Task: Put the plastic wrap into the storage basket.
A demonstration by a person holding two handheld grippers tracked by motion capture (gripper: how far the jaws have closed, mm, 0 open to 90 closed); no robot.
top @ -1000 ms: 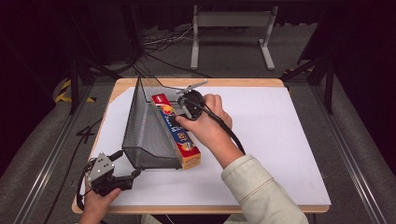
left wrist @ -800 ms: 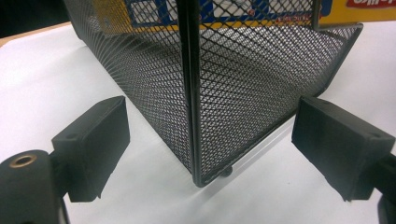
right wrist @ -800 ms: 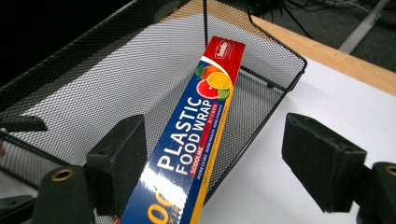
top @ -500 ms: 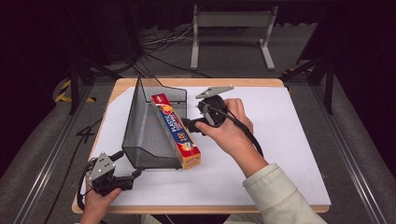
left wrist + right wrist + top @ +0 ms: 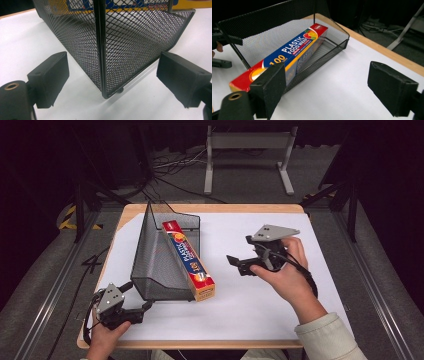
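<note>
White paper covers your counter (image 5: 260,320). At centre left, the black mesh basket (image 5: 157,265) holds the plastic wrap box (image 5: 188,260) along its right wall. Your right tongs (image 5: 239,263), centre right, gape wide, empty. Your left tongs (image 5: 142,312), lower left, gape wide at the basket's near corner.

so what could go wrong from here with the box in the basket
The box overhangs the basket at its open near end, so a nudge might slide it out. The left gripper is open around the basket's near corner; closing or pushing could shift the light mesh and tip the box.
</note>
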